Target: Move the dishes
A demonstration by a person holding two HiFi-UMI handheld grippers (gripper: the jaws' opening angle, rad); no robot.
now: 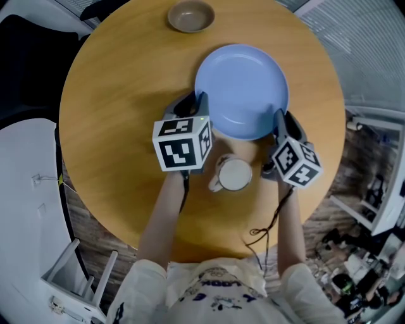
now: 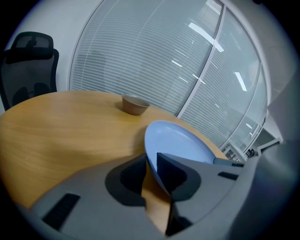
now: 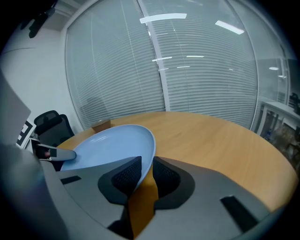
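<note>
1. Window wall (image 3: 187, 70): closed slatted blinds, standing beyond the far side of the plate.
2. Table (image 1: 114, 95): round, with a light wood top. It carries the plate, which sits right of its centre in the head view.
3. Office chair (image 2: 28, 65): black, with a headrest. It stands past the table edge, well apart from the plate on the plate's left.
4. Plate (image 1: 240, 88): pale blue, round and shallow, with nothing on it. It is held at two points on its near rim.
5. Left hand-held gripper (image 1: 197, 104): grey, carrying a marker cube (image 1: 182, 144). It is at the plate's near-left rim, and its jaws pinch that rim, one above the plate's face and one outside the edge.
6. Right hand-held gripper (image 1: 280, 123): grey, carrying a second marker cube (image 1: 296, 163). It is at the plate's near-right rim, and its jaws are likewise clamped on the rim, with the rim filling the gap between the pads.
7. Forearms (image 1: 161, 215): bare, reaching from the person's pale shirt up to both hand-held grippers on the near side of the plate.
8. Mug (image 1: 233, 174): white, upright, with its handle to the left in the head view. It stands just beside the plate's near edge, between the two hand-held grippers.
9. Bowl (image 1: 191, 16): small, brown and empty. It sits beyond the plate's far-left side, near the table's far edge and apart from the plate.
10. Cable (image 1: 269, 221): thin and dark, trailing from the right hand-held gripper away from the plate towards the person.
</note>
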